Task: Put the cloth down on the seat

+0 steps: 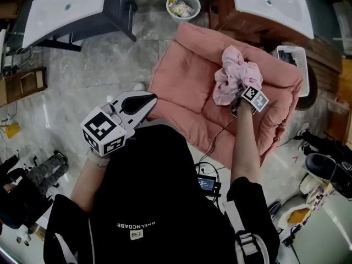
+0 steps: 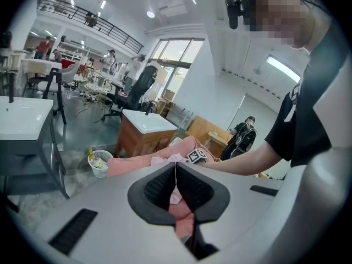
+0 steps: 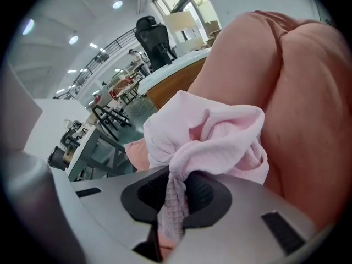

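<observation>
So, your left gripper sits close to your chest, jaws pressed together on nothing. Further out, your right gripper is clamped on a fold of the pink cloth, which is bunched up against the pink seat. Beyond that, a white basket stands on the floor.

A large showroom-like hall: basin cabinets, an office chair, a railed mezzanine overhead.
</observation>
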The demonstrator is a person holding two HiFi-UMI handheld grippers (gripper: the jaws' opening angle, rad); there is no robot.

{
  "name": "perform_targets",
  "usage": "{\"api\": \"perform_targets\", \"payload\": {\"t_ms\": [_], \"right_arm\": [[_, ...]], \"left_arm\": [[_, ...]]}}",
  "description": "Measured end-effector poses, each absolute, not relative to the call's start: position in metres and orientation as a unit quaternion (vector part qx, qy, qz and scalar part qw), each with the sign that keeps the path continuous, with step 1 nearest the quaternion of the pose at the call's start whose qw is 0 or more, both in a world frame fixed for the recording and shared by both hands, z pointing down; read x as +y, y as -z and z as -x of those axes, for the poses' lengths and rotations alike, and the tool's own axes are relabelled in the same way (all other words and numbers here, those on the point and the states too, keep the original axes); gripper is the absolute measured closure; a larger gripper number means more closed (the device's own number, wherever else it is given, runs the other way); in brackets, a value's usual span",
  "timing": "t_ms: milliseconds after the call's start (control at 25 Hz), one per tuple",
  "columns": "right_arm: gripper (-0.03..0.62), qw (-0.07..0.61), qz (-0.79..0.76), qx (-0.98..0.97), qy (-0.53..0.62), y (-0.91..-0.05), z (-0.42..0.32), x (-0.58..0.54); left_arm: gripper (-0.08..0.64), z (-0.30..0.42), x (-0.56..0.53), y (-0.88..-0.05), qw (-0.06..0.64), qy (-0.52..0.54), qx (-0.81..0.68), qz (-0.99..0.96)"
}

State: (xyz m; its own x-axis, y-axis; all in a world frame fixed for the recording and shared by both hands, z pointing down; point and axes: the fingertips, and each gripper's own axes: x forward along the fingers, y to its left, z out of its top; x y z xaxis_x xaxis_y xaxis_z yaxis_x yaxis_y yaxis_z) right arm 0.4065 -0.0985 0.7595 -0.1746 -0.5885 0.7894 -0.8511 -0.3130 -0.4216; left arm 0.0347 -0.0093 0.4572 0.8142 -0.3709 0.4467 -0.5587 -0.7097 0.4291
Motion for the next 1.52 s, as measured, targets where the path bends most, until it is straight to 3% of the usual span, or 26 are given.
{"api": "perform_targets", "payload": {"t_ms": [520, 1000, 1520], "right_arm": [[0.517, 0.138, -0.618, -0.550, -0.544, -0.805, -0.366, -0.075], [0.433, 0.154, -0.595, -0.535, -0.580, -0.847, -0.324, -0.045], [0.423, 0.168, -0.584, -0.519, -0.602, -0.869, -0.293, -0.019]], "left_arm": [[0.545, -0.028, -0.003, -0.467, 0.299, -0.170, -0.255, -0.904], [0.545, -0.015, 0.006, -0.479, 0.311, -0.175, -0.254, -0.899], [0.545, 0.015, 0.018, -0.492, 0.327, -0.177, -0.260, -0.891]]}}
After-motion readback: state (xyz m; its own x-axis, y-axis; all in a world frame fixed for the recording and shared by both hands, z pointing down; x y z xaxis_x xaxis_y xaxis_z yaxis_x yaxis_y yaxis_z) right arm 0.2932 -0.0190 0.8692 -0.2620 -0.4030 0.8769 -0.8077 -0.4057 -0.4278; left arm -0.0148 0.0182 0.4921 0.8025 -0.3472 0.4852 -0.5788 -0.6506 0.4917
